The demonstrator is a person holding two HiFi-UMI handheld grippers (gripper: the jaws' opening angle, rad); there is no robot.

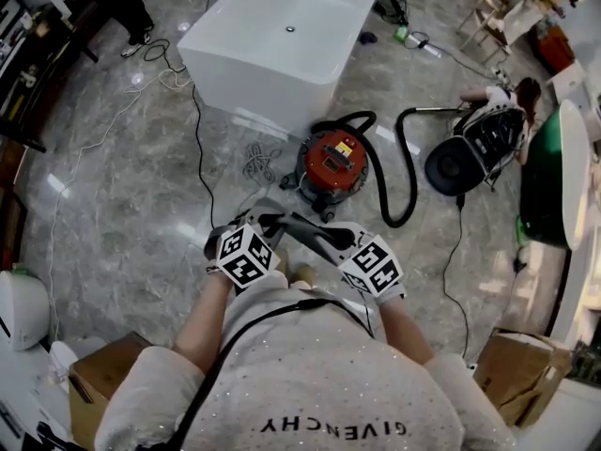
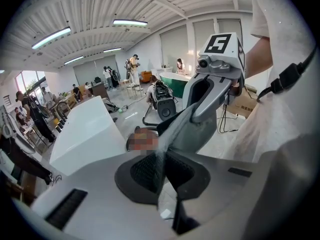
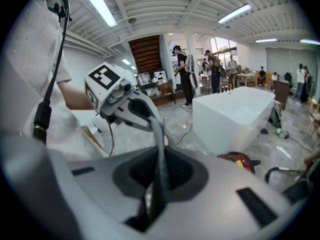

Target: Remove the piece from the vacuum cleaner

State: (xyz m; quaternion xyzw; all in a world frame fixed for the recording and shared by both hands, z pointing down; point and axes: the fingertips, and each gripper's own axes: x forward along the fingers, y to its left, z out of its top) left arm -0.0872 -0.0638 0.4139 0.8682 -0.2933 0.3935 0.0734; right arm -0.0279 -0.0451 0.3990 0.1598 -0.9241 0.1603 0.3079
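Head view: marble floor (image 1: 122, 186), white tub (image 1: 282, 54), red vacuum (image 1: 333, 163); left tongs (image 2: 161, 176) and right tongs (image 3: 159, 179) clamp one grey piece (image 1: 302, 232).

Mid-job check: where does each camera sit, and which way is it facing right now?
Head view: on the person's head, steeply down at floor, vacuum, bathtub; shows shirt, arms, left hand-held gripper, right hand-held gripper.
Left gripper view: on the left hand-held gripper, along its shut jaws toward the right one; shows arm, shirt.
Right gripper view: mirrored, along its shut jaws toward the left one; shows arm, shirt.
Shared: bathtub in all three.
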